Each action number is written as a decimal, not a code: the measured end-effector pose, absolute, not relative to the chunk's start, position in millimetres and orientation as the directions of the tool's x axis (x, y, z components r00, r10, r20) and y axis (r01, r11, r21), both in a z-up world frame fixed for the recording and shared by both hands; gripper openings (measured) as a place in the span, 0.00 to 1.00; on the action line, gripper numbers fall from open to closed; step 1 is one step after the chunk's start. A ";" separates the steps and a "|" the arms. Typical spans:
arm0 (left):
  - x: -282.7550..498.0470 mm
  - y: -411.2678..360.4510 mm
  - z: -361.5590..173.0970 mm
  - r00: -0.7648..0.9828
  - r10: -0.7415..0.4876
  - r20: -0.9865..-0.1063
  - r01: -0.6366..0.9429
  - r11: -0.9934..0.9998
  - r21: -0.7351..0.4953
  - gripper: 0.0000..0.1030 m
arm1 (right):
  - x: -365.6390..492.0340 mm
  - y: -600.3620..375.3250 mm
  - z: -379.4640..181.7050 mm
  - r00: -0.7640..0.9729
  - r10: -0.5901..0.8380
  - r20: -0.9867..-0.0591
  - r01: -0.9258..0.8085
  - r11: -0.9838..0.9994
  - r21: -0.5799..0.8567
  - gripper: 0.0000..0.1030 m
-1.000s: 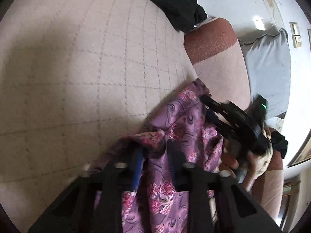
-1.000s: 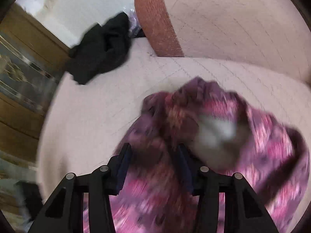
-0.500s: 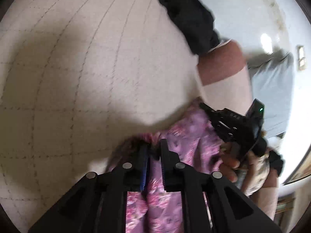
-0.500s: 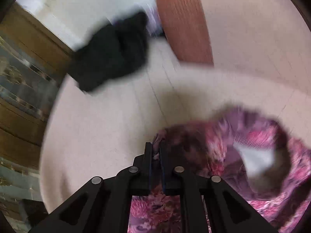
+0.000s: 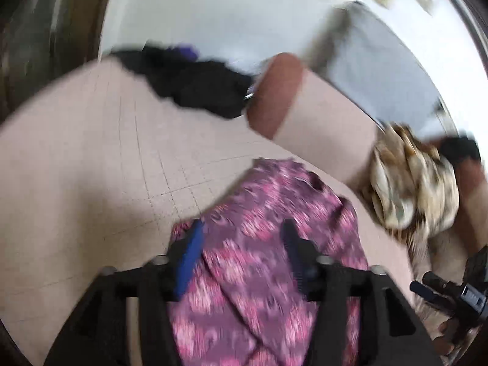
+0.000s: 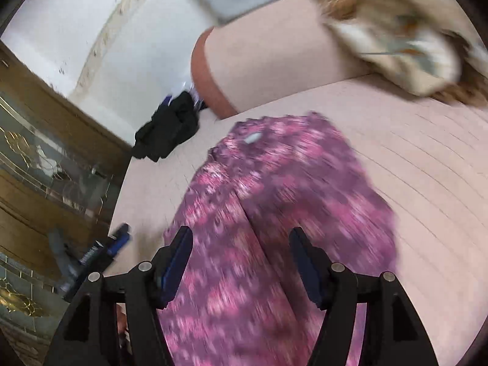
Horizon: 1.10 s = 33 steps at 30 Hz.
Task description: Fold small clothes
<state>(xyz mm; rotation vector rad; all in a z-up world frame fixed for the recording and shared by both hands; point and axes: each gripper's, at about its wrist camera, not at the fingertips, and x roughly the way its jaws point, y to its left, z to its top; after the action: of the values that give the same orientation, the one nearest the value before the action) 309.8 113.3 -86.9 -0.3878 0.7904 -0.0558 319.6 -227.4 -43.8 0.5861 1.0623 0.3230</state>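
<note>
A purple-pink floral garment [image 5: 274,213] lies spread on the pale quilted sofa seat [image 5: 106,167]. In the left wrist view my left gripper [image 5: 242,244] hovers above its near part. The jaws are opening and stand wide, and the pads press on nothing. The right wrist view shows the same garment [image 6: 289,177] below my right gripper [image 6: 241,253], whose jaws are also opening, with the cloth under them and not pinched. Each gripper shows at the other view's edge: the right gripper [image 5: 427,289] low right, the left gripper [image 6: 120,236] low left. Both views are blurred.
A black garment [image 5: 195,88] is heaped at the seat's far end beside a pink cushion with a brown end [image 5: 305,113]. A beige patterned cloth [image 5: 411,183] lies to the right, with grey fabric [image 5: 381,52] behind it. A wooden glass-fronted cabinet [image 6: 45,167] stands beyond the seat.
Half a second ago both grippers were shut on the floral garment. Both have now let go, opened wide and risen, and the garment lies on the seat. The right gripper swung well aside.
</note>
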 end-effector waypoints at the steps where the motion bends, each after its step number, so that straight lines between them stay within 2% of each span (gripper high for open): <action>1: 298.3 106.8 -77.7 0.709 -0.181 -0.681 -0.077 0.941 -0.330 0.73 | 308.2 -237.6 -38.7 0.463 0.530 -0.711 0.031 0.791 0.610 0.69; 2: 287.0 99.2 -67.9 0.714 -0.170 -0.679 -0.055 0.953 -0.297 0.77 | 294.7 -243.5 -36.8 0.469 0.536 -0.702 0.036 0.783 0.621 0.69; 5: 253.5 86.2 -43.6 0.698 -0.121 -0.705 -0.028 0.980 -0.195 0.77 | 261.8 -252.8 -30.8 0.476 0.492 -0.729 0.072 0.804 0.590 0.69; 8: 217.2 90.8 -27.6 0.695 -0.105 -0.711 -0.039 0.982 -0.183 0.77 | 226.9 -255.6 -14.3 0.494 0.510 -0.705 0.054 0.791 0.610 0.69; 14: 139.9 73.8 -1.0 0.713 0.036 -0.701 -0.100 0.994 -0.050 0.78 | 166.9 -244.1 13.1 0.512 0.509 -0.692 -0.004 0.807 0.591 0.74; 18: 113.0 56.2 5.1 0.722 0.031 -0.692 -0.079 0.996 -0.037 0.82 | 139.3 -241.9 29.8 0.528 0.478 -0.702 -0.009 0.830 0.558 0.76; 25: 126.2 34.9 -9.5 0.678 -0.037 -0.735 0.001 0.999 -0.049 0.83 | 138.1 -243.2 18.8 0.533 0.447 -0.719 0.020 0.842 0.539 0.78; 33: 185.9 40.8 -55.7 0.605 -0.060 -0.794 -0.020 0.996 -0.090 0.83 | 174.0 -246.6 -24.0 0.478 0.419 -0.772 0.057 0.862 0.503 0.78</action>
<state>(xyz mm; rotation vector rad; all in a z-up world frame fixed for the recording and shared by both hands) 185.9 40.8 -55.7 -0.0932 0.9215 -0.0233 174.0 -246.6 -24.0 0.5070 1.0598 0.2326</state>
